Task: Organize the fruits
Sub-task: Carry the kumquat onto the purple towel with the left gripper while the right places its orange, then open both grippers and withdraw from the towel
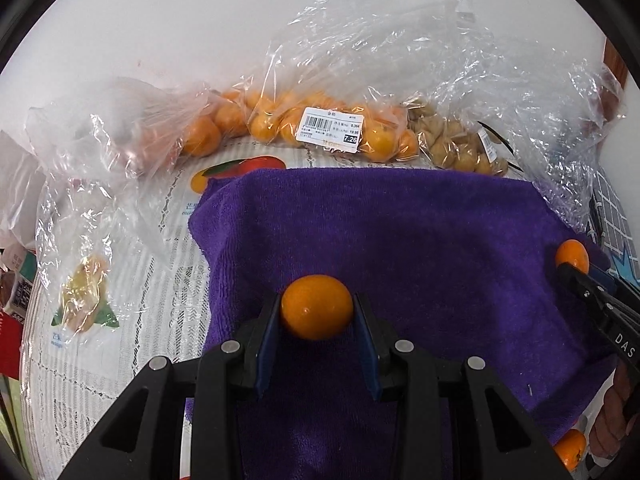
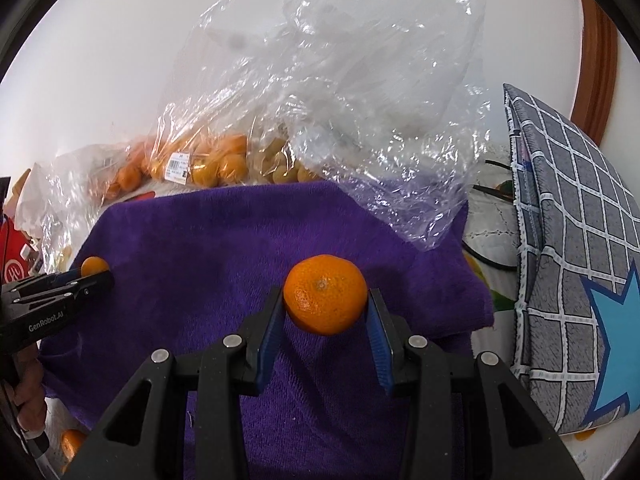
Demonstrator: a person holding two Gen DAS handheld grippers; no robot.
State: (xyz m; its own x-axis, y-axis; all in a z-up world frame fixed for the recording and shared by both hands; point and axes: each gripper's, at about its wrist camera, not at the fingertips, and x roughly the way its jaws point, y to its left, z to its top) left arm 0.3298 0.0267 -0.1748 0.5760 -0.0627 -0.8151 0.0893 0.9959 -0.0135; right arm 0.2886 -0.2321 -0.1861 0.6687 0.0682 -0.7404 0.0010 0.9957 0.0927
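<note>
My left gripper (image 1: 317,309) is shut on a smooth orange kumquat (image 1: 317,305), held just above the purple towel (image 1: 400,232). In the right wrist view, my right gripper (image 2: 326,300) is shut on a dimpled mandarin (image 2: 325,294) over the same towel (image 2: 208,240). Each gripper shows in the other's view: the right gripper (image 1: 570,266) at the towel's right edge with the mandarin (image 1: 573,254), the left gripper (image 2: 94,274) at far left with the kumquat (image 2: 94,266). A clear bag of orange fruit with a price label (image 1: 330,130) lies behind the towel.
A bag of small yellowish fruit (image 1: 460,140) sits beside the orange bag. Crumpled empty clear bags (image 2: 360,100) lie over the towel's far right corner. A grey checked cushion (image 2: 568,240) stands to the right. Another bag (image 1: 84,292) lies on the patterned tablecloth (image 1: 120,360) at left.
</note>
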